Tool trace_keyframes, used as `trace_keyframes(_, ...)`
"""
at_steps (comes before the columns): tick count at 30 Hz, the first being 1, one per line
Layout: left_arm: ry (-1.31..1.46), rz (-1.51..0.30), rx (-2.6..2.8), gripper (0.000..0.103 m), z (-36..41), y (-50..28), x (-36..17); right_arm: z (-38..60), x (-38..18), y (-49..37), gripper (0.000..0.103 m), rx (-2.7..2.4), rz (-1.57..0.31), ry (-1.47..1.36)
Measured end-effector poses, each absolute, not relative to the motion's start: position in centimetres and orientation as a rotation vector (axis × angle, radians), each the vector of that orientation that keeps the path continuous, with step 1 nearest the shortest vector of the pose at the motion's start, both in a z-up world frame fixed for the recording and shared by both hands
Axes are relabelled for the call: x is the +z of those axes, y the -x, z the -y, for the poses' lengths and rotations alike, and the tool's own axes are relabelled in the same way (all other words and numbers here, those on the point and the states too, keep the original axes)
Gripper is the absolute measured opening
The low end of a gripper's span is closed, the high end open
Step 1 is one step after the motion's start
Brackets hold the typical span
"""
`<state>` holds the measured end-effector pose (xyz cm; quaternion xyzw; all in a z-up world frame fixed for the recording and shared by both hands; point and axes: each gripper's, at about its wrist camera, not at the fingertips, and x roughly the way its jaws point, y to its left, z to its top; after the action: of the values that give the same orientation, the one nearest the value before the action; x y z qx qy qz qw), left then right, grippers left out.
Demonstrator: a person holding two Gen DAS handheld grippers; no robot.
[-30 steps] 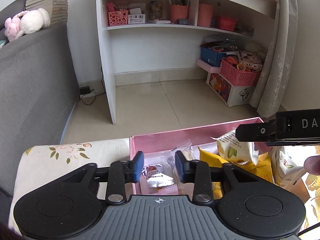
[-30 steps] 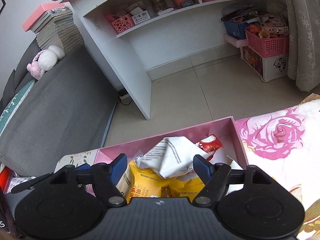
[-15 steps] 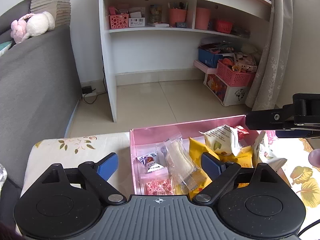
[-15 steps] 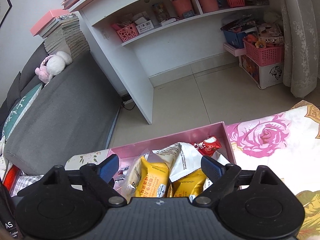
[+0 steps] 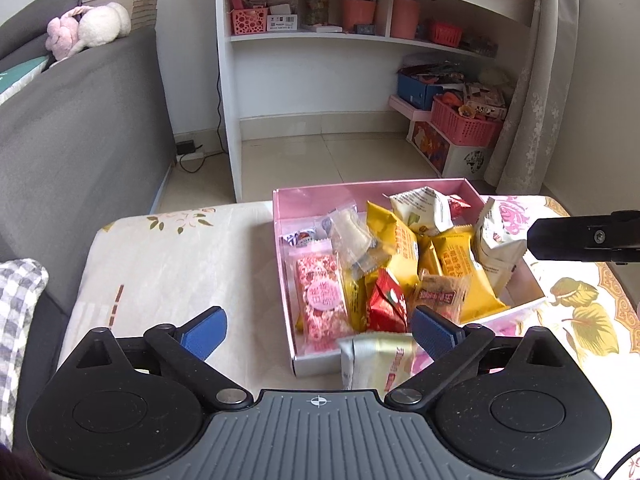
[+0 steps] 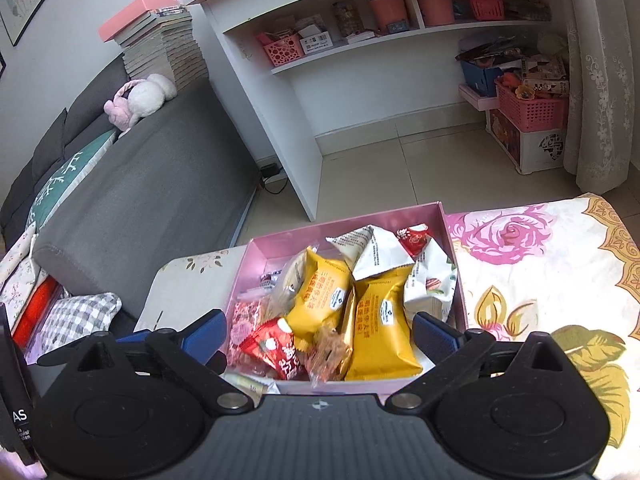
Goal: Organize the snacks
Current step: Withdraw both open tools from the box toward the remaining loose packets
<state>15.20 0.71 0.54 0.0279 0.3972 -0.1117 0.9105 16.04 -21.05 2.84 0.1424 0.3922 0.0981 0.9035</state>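
Note:
A pink open box on the flowered tablecloth holds several snack packets: yellow ones, a pink crisp bar, a red one and white-green ones. My left gripper hovers before the box's near edge. Its jaws are opening wide and grip nothing. A gold-white packet lies outside the box by its right finger, untouched. My right gripper is above the box's near side. Its jaws are also opening, with yellow packets below them but none held.
The right gripper's black arm reaches in over the box's right side. A grey sofa stands left, with a checked cloth beside the table. Beyond the tiled floor are a white shelf unit, pink baskets and a curtain.
Both grippers have spread from nearly closed to wide and drawn back and up from the box. The small packet in the left and the white packet in the right now lie in the box.

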Motion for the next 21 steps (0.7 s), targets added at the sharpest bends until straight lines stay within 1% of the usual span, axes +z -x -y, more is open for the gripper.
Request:
trace_keyframes(10, -0.021, -0.861, -0.238, 0.100, -2.6, -9.5, 0.4, 20.4, 2.4, -10.4, 0.095, 0.251, -0.832, -0.262)
trace_keyframes(21, -0.073, -0.880, -0.265, 0.100, -5.4, -4.7, -3.0, 20.5, -0.8, -4.7, 0.095, 0.285, -0.889, -0.217)
